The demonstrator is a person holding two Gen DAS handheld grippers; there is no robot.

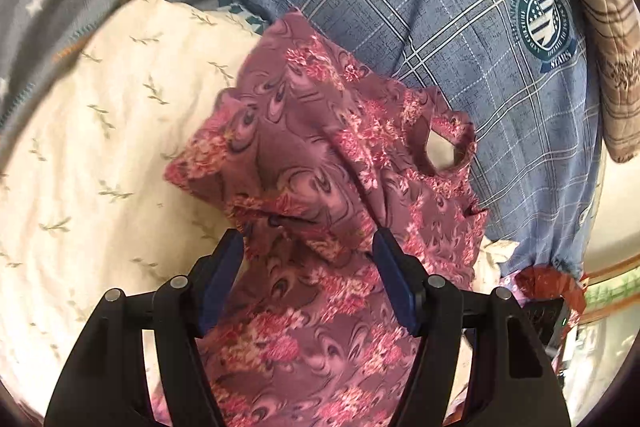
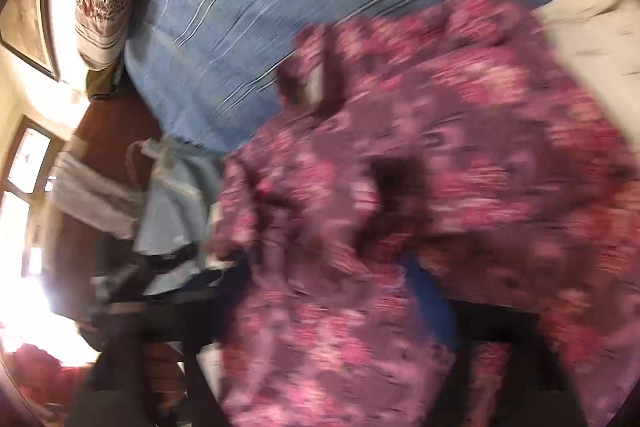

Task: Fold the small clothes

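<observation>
Between the left gripper's (image 1: 308,251) spread fingers (image 1: 228,259), bunched floral garment (image 1: 320,155).

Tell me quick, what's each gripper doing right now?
Left gripper: open, floral garment bunched between its fingers.
Right gripper: cannot tell, blurred and covered by the garment.

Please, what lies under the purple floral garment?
Under the purple floral garment a cream leaf-print sheet shows on one side and a blue plaid cover on the other. Cream also shows through its armhole. What lies beneath its middle is covered.
</observation>
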